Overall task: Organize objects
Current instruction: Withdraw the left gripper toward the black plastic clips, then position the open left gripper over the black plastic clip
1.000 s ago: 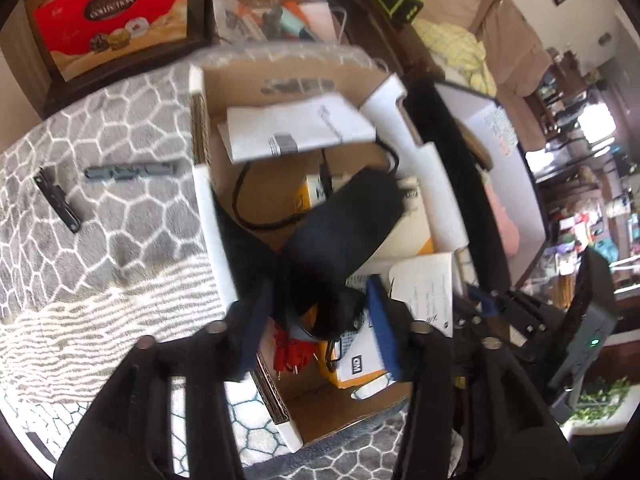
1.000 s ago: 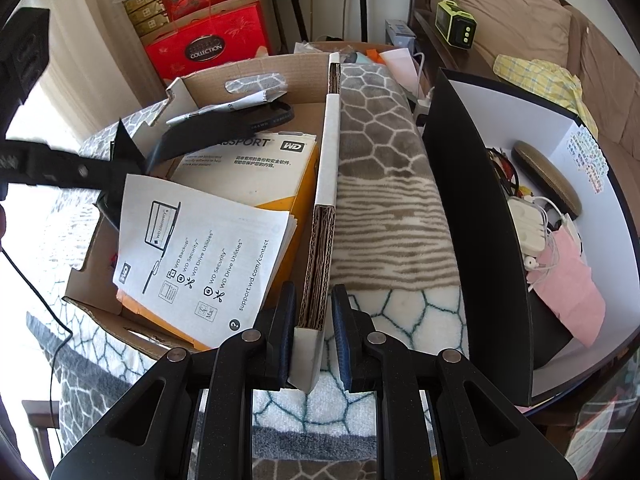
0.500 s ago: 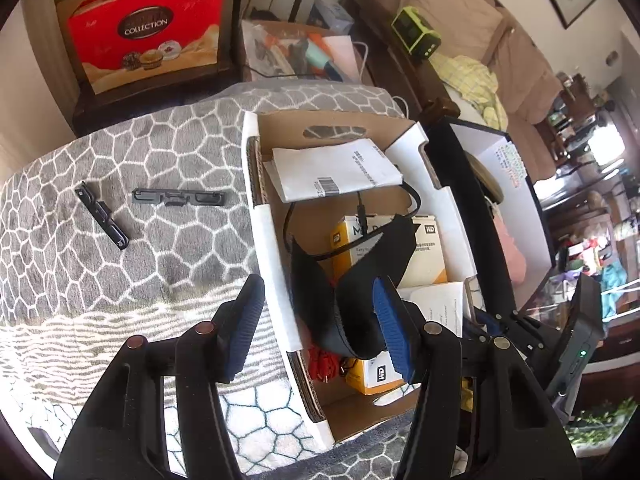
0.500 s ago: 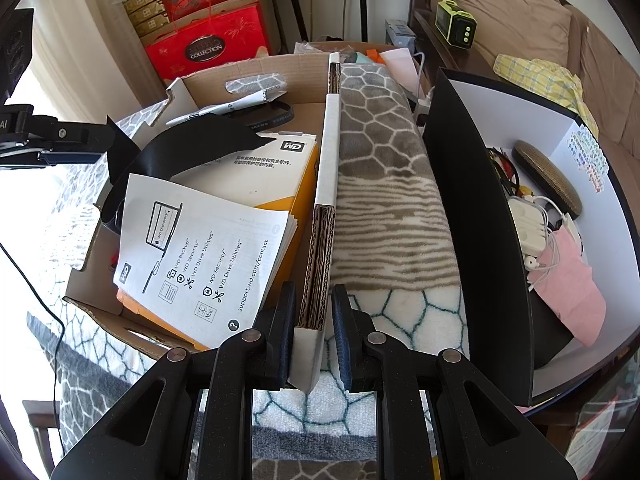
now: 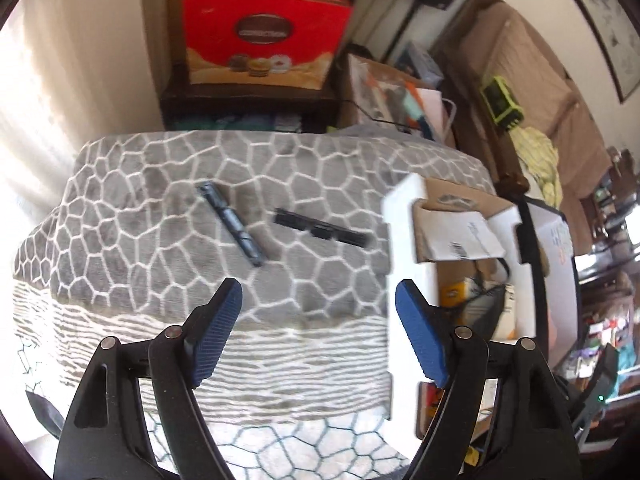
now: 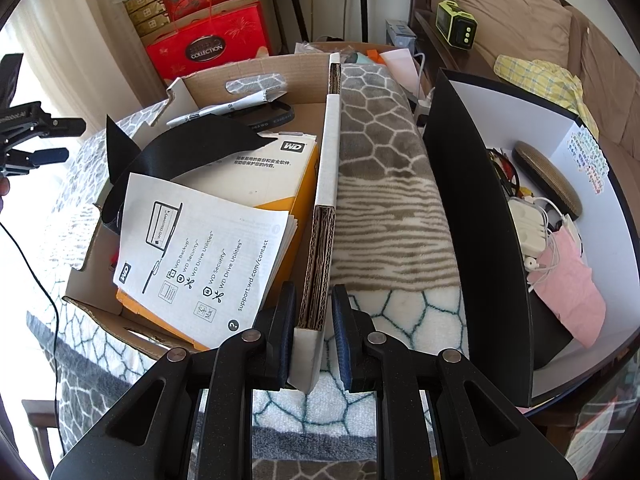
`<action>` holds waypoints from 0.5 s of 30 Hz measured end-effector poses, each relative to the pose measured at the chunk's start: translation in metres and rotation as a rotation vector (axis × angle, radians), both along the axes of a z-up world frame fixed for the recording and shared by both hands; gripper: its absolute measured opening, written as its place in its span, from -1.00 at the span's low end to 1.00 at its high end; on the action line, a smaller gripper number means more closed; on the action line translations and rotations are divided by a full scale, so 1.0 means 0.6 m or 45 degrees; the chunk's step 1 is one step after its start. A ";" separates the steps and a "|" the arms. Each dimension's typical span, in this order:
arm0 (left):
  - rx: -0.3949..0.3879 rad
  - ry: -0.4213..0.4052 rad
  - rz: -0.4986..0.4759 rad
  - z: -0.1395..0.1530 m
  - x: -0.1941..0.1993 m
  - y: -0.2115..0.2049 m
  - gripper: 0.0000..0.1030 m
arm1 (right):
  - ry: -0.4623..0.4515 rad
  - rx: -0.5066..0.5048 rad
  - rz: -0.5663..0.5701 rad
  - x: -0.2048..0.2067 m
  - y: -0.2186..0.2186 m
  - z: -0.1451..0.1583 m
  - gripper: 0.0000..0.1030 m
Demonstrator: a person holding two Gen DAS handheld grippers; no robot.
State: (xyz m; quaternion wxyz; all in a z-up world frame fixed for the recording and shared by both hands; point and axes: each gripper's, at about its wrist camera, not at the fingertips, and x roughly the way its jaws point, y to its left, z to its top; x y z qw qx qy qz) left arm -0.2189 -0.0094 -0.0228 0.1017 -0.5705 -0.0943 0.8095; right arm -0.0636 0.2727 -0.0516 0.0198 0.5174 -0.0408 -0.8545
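Observation:
Two flat black strips lie on the grey patterned blanket: one point(image 5: 230, 224) slanted, one point(image 5: 322, 229) to its right. My left gripper point(image 5: 318, 316) is open and empty, above the blanket in front of them. The cardboard box point(image 5: 408, 256) stands to its right. In the right wrist view the box point(image 6: 256, 74) holds a black pouch point(image 6: 188, 152), a yellow WD box point(image 6: 256, 176) and a leaflet point(image 6: 204, 256). My right gripper point(image 6: 312, 328) is shut on the box's right wall point(image 6: 326, 200). The left gripper point(image 6: 36, 140) shows at the far left.
A black-and-white open bin point(image 6: 480, 208) with cables, a charger and a pink item stands right of the box. Red gift boxes point(image 5: 264, 36) sit on a dark shelf behind the table. A sofa with a green device point(image 6: 456, 26) is at the back right.
My left gripper has let go of the black pouch into the box, opened wide, and swung left over the blanket toward the two strips. The right gripper has kept its hold on the box wall.

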 end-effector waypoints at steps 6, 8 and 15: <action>-0.009 -0.074 0.083 -0.045 -0.025 -0.049 0.48 | 0.001 -0.003 0.000 0.000 0.000 0.000 -0.69; 0.014 -0.100 0.106 -0.060 -0.033 -0.059 0.48 | 0.000 -0.004 0.000 0.000 -0.001 0.001 -0.69; -0.040 -0.091 0.214 -0.083 -0.062 -0.070 0.47 | 0.001 -0.006 -0.002 0.000 -0.001 0.000 -0.68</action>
